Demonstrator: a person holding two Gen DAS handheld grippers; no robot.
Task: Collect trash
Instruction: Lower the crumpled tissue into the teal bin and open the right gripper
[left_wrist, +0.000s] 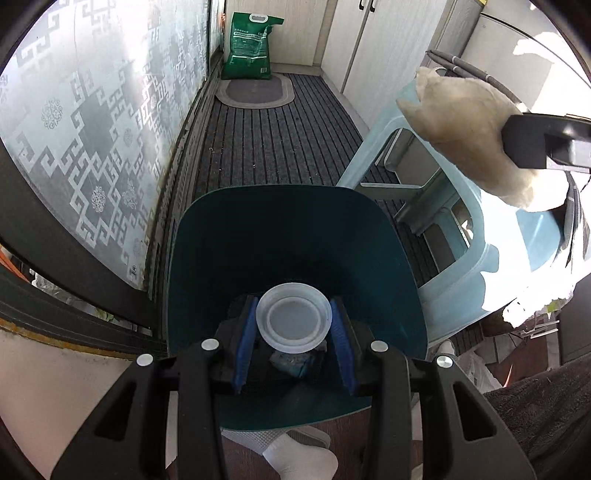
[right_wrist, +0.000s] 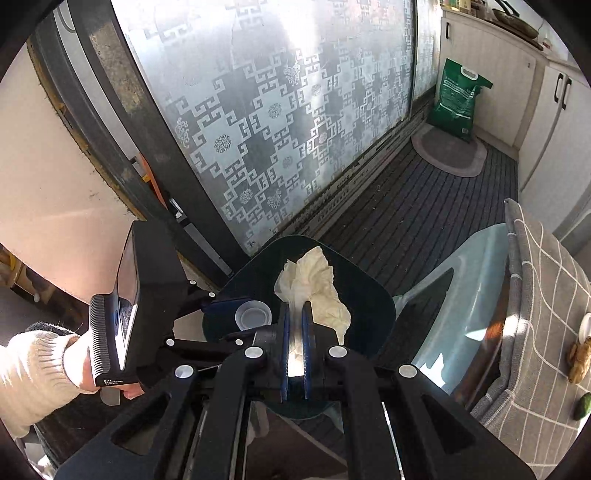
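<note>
Trash is in both of my tongs right now. My left gripper (left_wrist: 293, 330) is clenched on a small see-through plastic lid (left_wrist: 293, 320), with a blue pad (left_wrist: 248, 334) pressing on each side of it. The lid sits right over the open mouth of the dark teal bin (left_wrist: 229, 258). Down in the bottom of the bin I see some other trash, but I cannot tell what it is.

My right gripper (right_wrist: 295, 334) is squeezed tight on a crumpled white tissue (right_wrist: 314, 288). The tissue sticks out past the tips and hangs over the same bin (right_wrist: 373, 306). From this side I can also see the left gripper (right_wrist: 243, 314) with the lid (right_wrist: 253, 316) just beside the tissue.

The bin stands on a dark striped floor (left_wrist: 277, 147), next to a frosted glass door (left_wrist: 92, 140) with a square pattern. A light blue plastic stool (left_wrist: 454, 229) is just beside the bin. Far down the floor there is a green bag (left_wrist: 251, 48) standing on a small oval mat (left_wrist: 255, 90). A hand (right_wrist: 83, 365) in a white knit sleeve holds the left tool. On the right I see a table with a grey checked cloth (right_wrist: 543, 295).
</note>
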